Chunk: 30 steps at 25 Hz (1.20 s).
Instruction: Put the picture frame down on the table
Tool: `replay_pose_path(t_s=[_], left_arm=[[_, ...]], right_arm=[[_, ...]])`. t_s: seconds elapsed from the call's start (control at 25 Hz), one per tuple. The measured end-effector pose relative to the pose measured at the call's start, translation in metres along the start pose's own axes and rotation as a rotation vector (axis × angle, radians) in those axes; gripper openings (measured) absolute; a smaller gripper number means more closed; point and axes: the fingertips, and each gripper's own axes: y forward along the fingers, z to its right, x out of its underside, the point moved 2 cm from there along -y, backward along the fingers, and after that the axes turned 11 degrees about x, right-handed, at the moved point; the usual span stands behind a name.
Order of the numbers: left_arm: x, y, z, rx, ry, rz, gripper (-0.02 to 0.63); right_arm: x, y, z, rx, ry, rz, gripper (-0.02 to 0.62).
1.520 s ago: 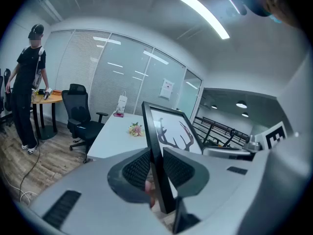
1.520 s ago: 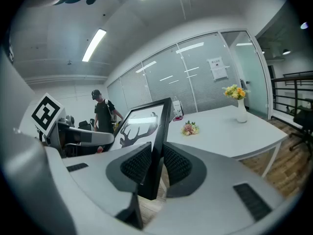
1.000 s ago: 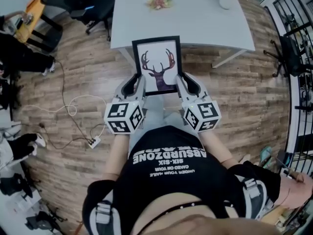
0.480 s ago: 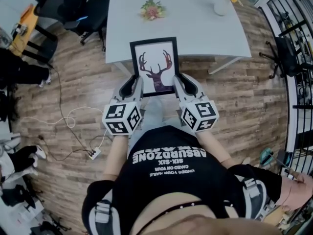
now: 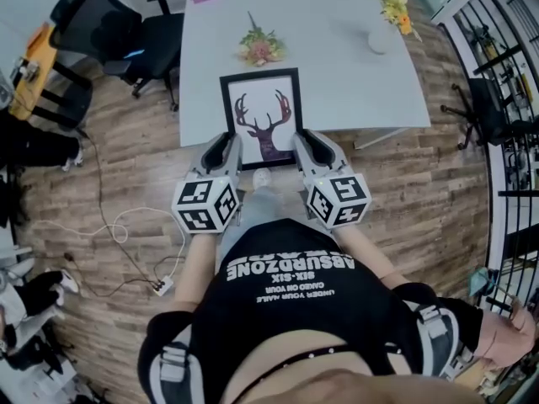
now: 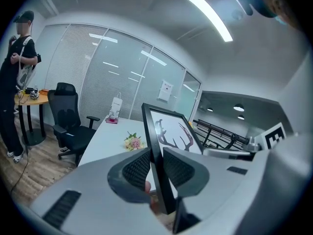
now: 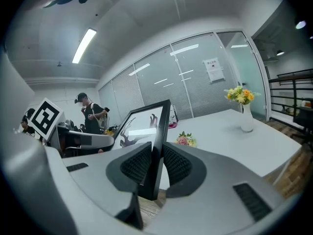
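1. My left claw (image 5: 229, 144) pinches the left side rail of the picture frame (image 5: 261, 118) near its lower corner. The left gripper view shows both ribbed pads pressed against the black edge.
2. My right claw (image 5: 301, 141) is closed in the same way on the right side rail, with the edge caught between its two pads in the right gripper view. The frame is therefore carried from both sides.
3. The frame, which holds a deer print, faces up toward my head. In the head view its upper part lies over the near edge of the white tabletop (image 5: 345, 74), while its lower edge and both claws hang out over the wooden floor (image 5: 126, 167).
4. Both gripper views show the frame raised clear of the tabletop, so it rests on nothing but my claws.
5. A small posy (image 5: 259, 47) lies just beyond the frame's top edge. A white vase of yellow flowers (image 5: 383, 25) stands well apart at the far right.
6. Progress, as I judge it: the carry to the tabletop is nearly done and the placing has not begun. I would next bring the frame fully over the tabletop short of the posy, lower it flat, and spread both claws.
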Motion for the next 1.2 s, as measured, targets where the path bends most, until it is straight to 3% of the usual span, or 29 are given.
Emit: replay_pose_path(t_s=[0.52, 1.2], left_arm=[[-0.026, 0.066, -0.065, 0.018, -0.013, -0.049, 0.092], [-0.004, 0.122, -0.129, 0.018, -0.085, -0.173, 0.092]], right_arm=[[-0.011, 0.093, 0.013, 0.026, 0.01, -0.055, 0.089], [0.017, 0.172, 0.026, 0.051, 0.001, -0.174, 0.09]])
